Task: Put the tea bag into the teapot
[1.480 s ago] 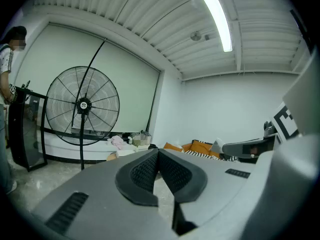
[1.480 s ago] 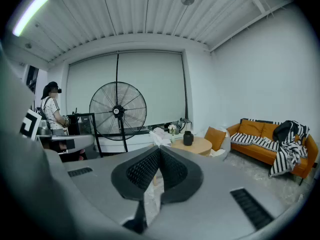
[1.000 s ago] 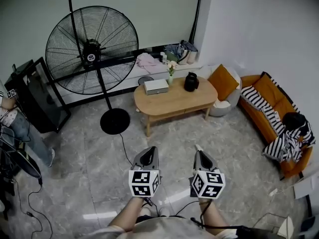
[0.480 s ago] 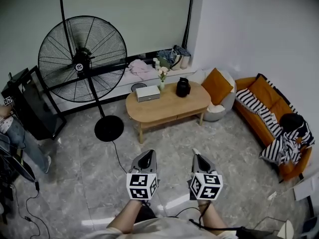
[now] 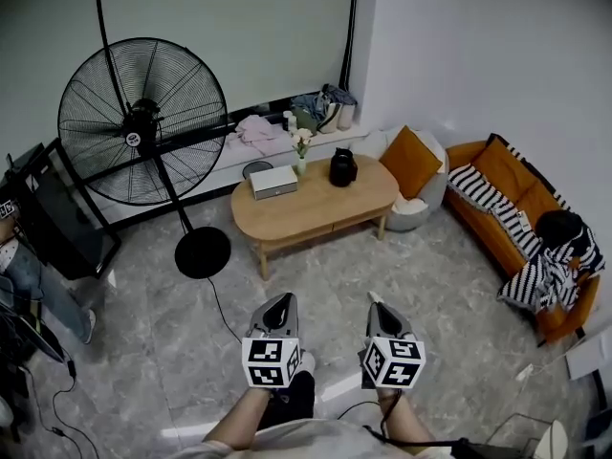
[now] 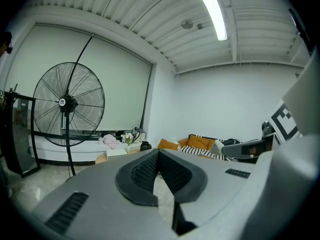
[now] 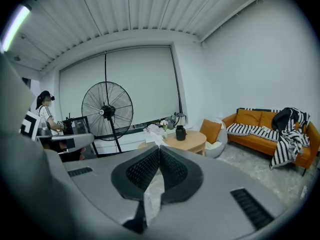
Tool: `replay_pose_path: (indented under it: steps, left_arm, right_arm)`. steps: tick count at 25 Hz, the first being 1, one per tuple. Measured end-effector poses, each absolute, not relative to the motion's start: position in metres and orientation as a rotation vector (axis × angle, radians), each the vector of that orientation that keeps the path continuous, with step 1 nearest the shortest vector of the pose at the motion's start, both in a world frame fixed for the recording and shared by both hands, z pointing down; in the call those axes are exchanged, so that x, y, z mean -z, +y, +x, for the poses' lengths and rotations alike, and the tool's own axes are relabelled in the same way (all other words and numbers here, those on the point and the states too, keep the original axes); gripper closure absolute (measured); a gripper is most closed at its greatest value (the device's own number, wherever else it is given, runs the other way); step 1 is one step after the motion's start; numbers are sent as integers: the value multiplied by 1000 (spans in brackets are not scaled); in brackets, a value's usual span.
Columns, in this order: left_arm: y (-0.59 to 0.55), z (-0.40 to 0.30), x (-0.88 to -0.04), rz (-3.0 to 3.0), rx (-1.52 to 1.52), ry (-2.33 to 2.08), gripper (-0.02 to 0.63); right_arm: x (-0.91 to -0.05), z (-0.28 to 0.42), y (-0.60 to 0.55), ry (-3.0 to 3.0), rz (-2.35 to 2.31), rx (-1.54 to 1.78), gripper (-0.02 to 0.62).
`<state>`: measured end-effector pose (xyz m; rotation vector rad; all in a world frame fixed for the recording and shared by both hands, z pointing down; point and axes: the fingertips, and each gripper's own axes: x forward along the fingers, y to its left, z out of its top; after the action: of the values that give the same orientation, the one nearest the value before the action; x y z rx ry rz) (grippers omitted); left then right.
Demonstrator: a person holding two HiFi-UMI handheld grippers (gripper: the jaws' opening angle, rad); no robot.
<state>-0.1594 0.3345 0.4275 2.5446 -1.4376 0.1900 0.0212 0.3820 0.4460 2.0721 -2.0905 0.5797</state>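
Open floor (image 5: 330,271) up to table (image 5: 287,220) edge. Left tongs (image 6: 158,151) closed, empty. Right tongs (image 7: 159,147) pinch tea bag (image 7: 158,140); teapot (image 5: 342,167) well ahead.

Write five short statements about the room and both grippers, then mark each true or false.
1. The black teapot stands on the wooden table. True.
2. The left gripper holds something. False: its jaws are together with nothing between them.
3. The right gripper is shut. True.
4. In the head view, the fan stands right of the table. False: it stands left; the orange sofa is at the right.
5. Both grippers hang over the table. False: they are over the floor, apart from the table.
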Motion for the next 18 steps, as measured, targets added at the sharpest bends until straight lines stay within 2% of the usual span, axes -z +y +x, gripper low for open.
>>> replay_pose_path:
  steps: [18]
  left_arm:
    - [196,-106,-423,2608,-140,-1399,601]
  right_arm:
    - [-440,72,254,-2058,2126,-532,561]
